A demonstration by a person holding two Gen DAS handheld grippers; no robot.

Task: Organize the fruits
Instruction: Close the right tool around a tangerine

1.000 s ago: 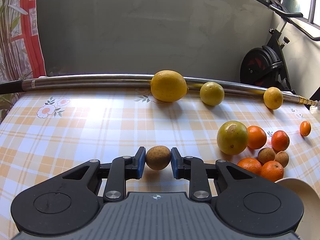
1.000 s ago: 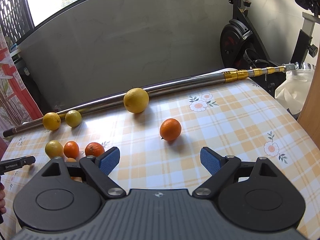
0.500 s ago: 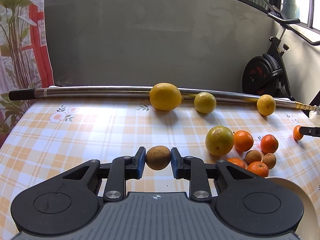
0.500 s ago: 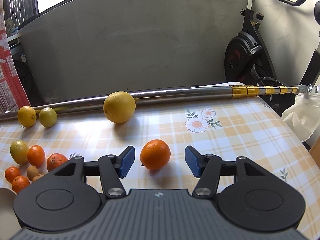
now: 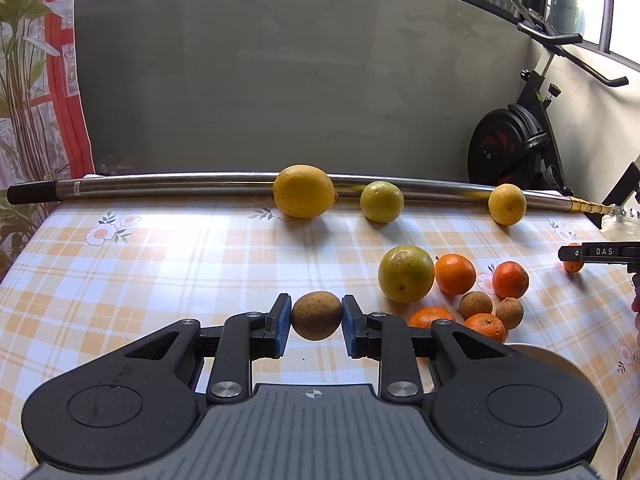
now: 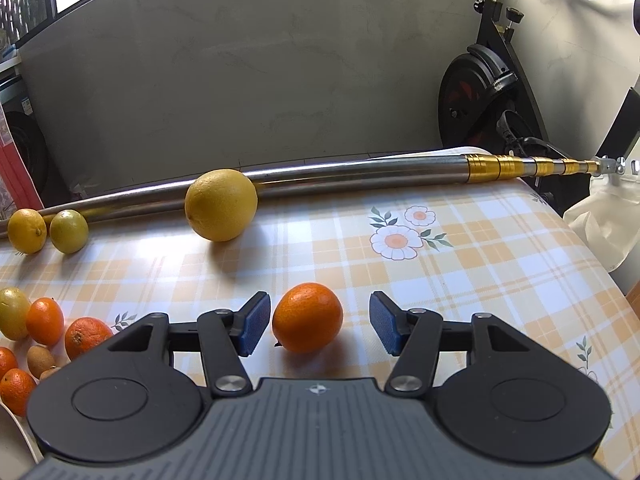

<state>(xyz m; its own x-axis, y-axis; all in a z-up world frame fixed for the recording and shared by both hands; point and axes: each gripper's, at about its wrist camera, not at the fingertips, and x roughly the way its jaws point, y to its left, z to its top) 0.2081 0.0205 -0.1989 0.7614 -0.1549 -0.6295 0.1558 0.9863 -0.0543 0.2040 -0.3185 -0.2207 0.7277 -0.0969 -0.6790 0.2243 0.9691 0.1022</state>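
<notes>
Sorting has only begun, by the look of it: you have a small brown oval fruit (image 5: 316, 315) pinched between the blue pads of your left gripper (image 5: 313, 325), lifted clear of the orange-and-white checked tablecloth (image 5: 160, 264), while most of the fruit lies loose on the cloth. Ahead and to the right of that gripper sits a mixed cluster: a large green-yellow round citrus (image 5: 406, 274), several small orange mandarins (image 5: 455, 274) and two more small brown fruits (image 5: 475, 304), all touching or just beside one another. Farther ahead, three yellow citrus fruits (image 5: 304, 191) rest against a long steel pole (image 5: 160, 184) along the table's far edge. A pale rounded rim (image 5: 560, 360), perhaps a bowl, shows just to the right of the left gripper; whether it is the goal you cannot tell. Your right gripper (image 6: 314, 324) tilts down toward the cloth, its jaws closing around a lone orange mandarin (image 6: 307, 317) that sits on the table between them; gaps show on both sides, the wider one on the right, so the pads do not yet press it. Both tools point forward and downward at a moderate slant, and the grouping of nearly every piece is left to do
</notes>
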